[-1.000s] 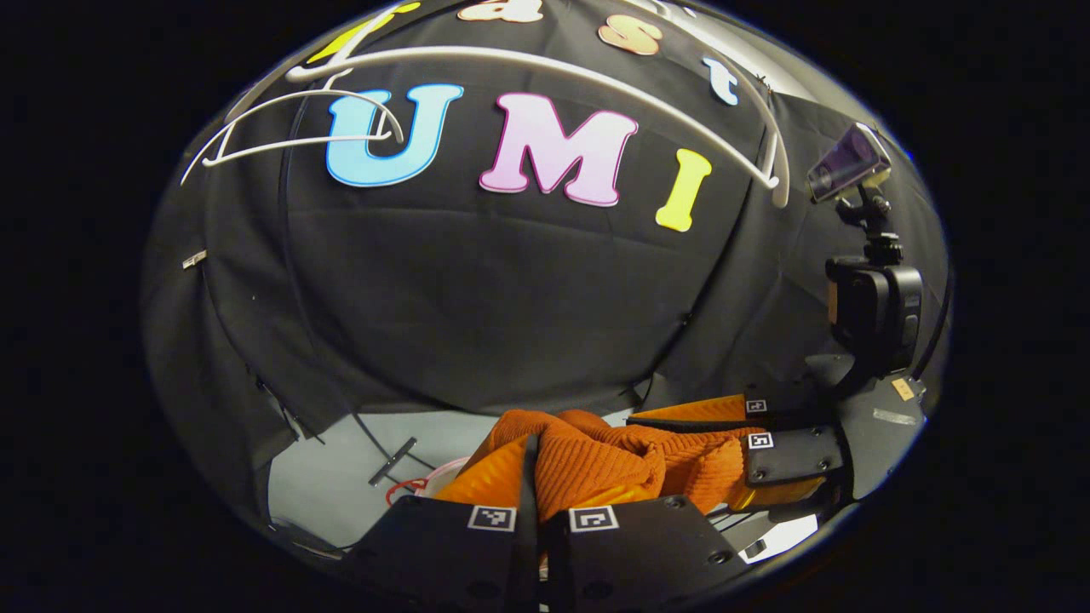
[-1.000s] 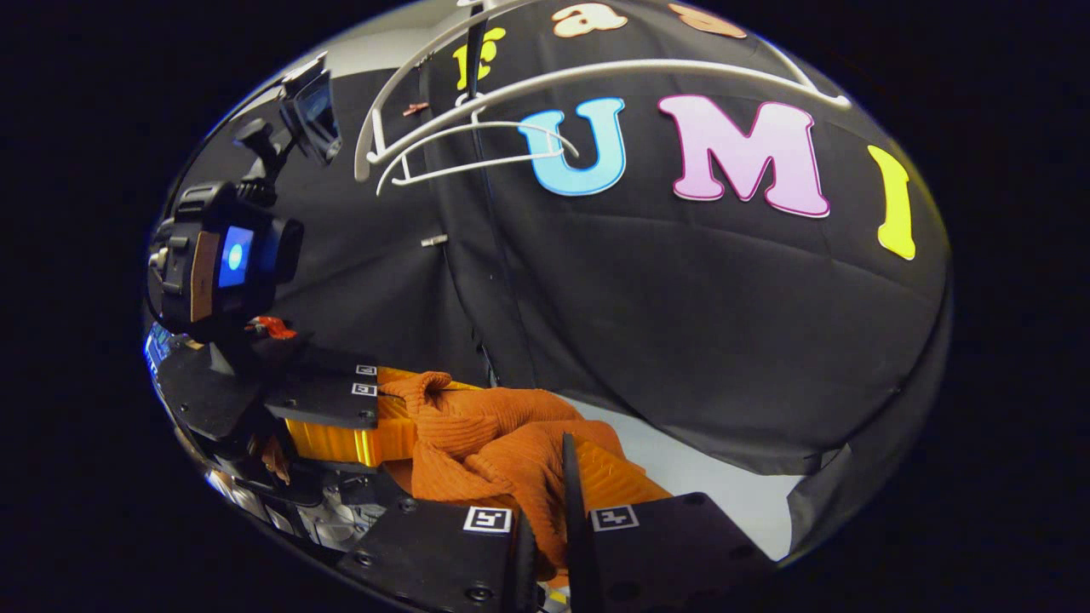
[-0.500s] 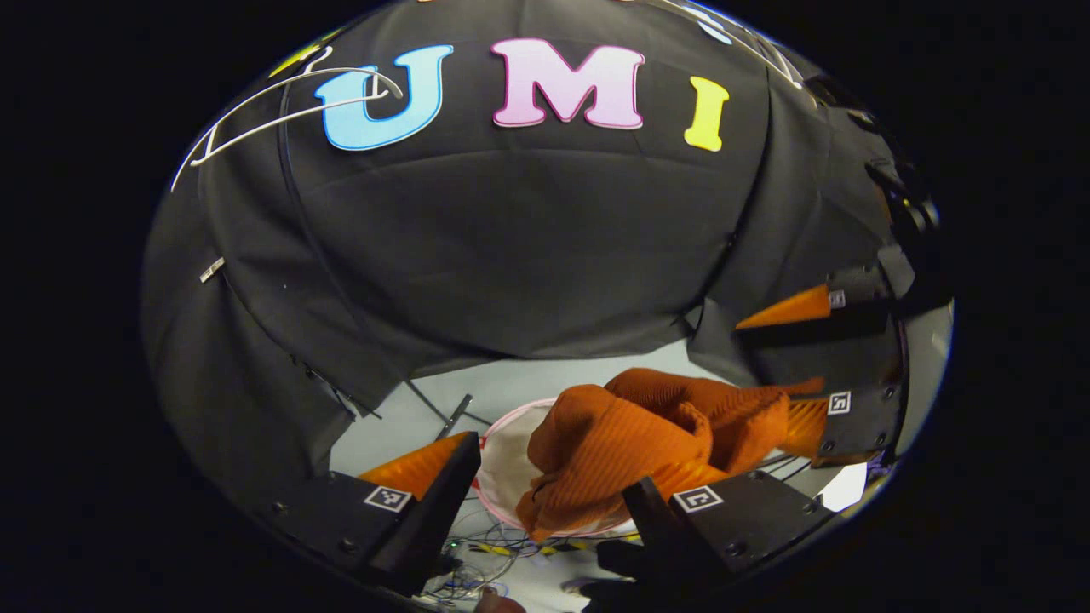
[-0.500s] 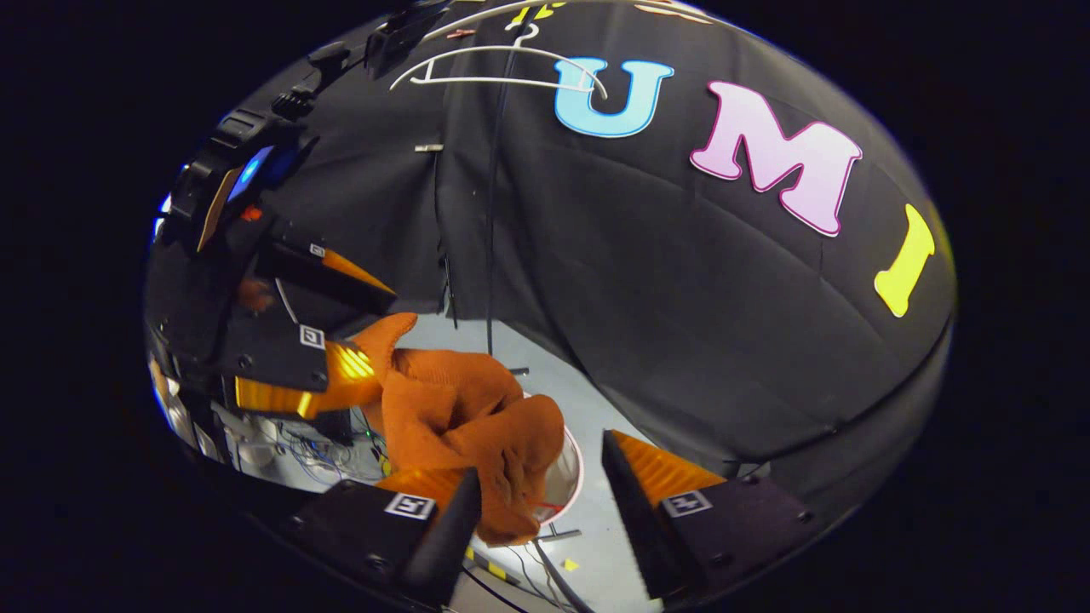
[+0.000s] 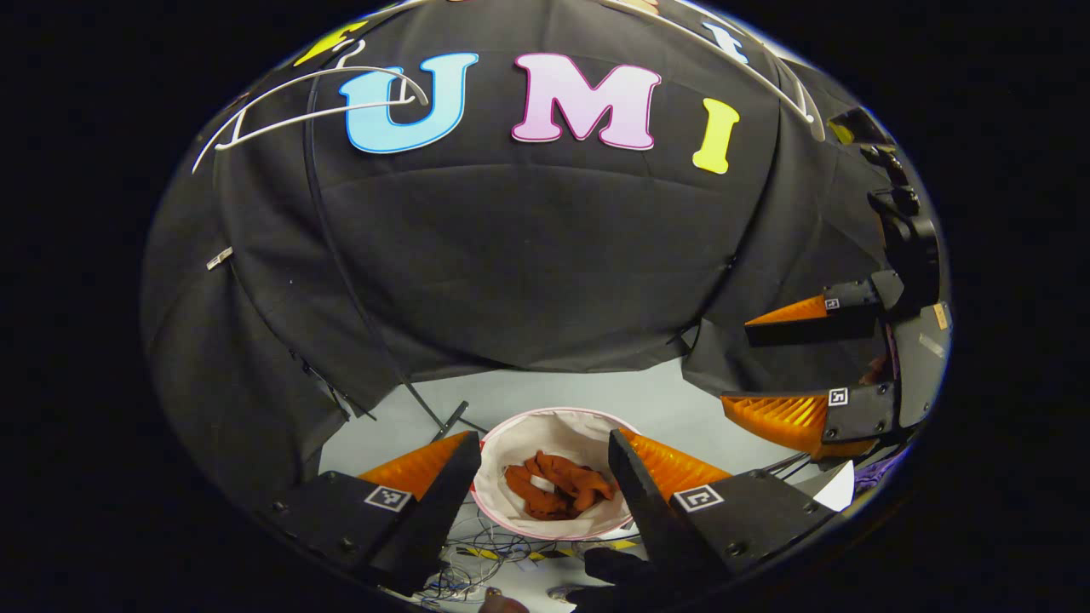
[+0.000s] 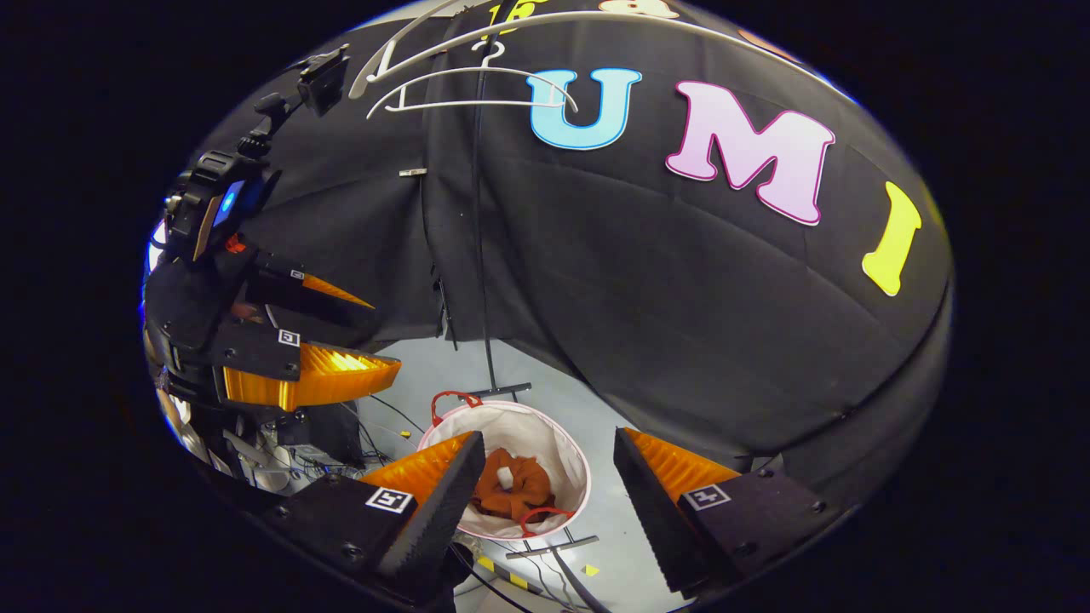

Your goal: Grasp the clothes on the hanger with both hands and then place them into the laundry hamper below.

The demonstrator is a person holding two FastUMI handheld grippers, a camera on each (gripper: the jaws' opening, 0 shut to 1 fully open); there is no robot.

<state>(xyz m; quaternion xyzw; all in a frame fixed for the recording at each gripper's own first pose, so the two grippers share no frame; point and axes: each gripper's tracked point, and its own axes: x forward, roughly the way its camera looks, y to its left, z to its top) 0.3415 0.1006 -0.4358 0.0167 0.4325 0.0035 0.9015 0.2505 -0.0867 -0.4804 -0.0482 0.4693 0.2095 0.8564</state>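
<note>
Left gripper view: clothes (image 5: 558, 487) seemingly far below parted jaws.

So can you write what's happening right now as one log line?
orange garment: lying inside laundry hamper | left gripper: open, above hamper | right gripper: open, above hamper | hanger: bare

Ribbed knit clothes (image 5: 558, 487); smooth white cloth laundry hamper (image 5: 498, 455); thin glossy white hanger (image 6: 473, 85).
</note>
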